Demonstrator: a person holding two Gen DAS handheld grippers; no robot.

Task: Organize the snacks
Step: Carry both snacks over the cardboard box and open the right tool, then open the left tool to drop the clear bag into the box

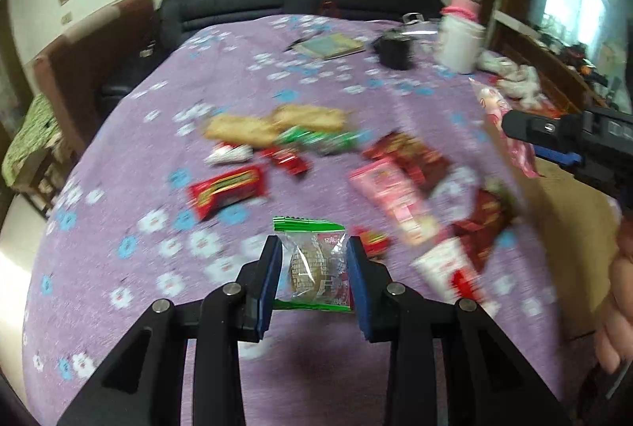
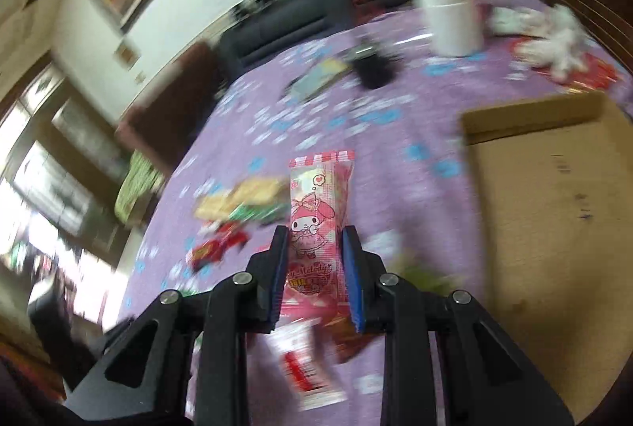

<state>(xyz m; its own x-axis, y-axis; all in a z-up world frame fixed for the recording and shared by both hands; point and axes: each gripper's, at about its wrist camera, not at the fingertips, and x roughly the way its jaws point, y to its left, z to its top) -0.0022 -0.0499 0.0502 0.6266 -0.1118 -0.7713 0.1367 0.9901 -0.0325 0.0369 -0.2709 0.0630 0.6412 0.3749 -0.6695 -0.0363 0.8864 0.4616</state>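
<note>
Above purple tablecloth (image 1: 118, 157), both grippers carry snacks: left gripper (image 1: 314, 264) clamped on clear cookie packet (image 1: 316, 267), right gripper (image 2: 316, 267) clamped on pink character packet (image 2: 318, 220). Step: transport. Next probably move over cardboard box (image 2: 554, 208), then release inside.

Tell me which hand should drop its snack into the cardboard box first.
Right, probably. The right gripper holds the pink snack packet with the cardboard box lying just beside it. The left gripper, clamping the green-edged cookie packet, is over the purple cloth, farther from the box.
</note>
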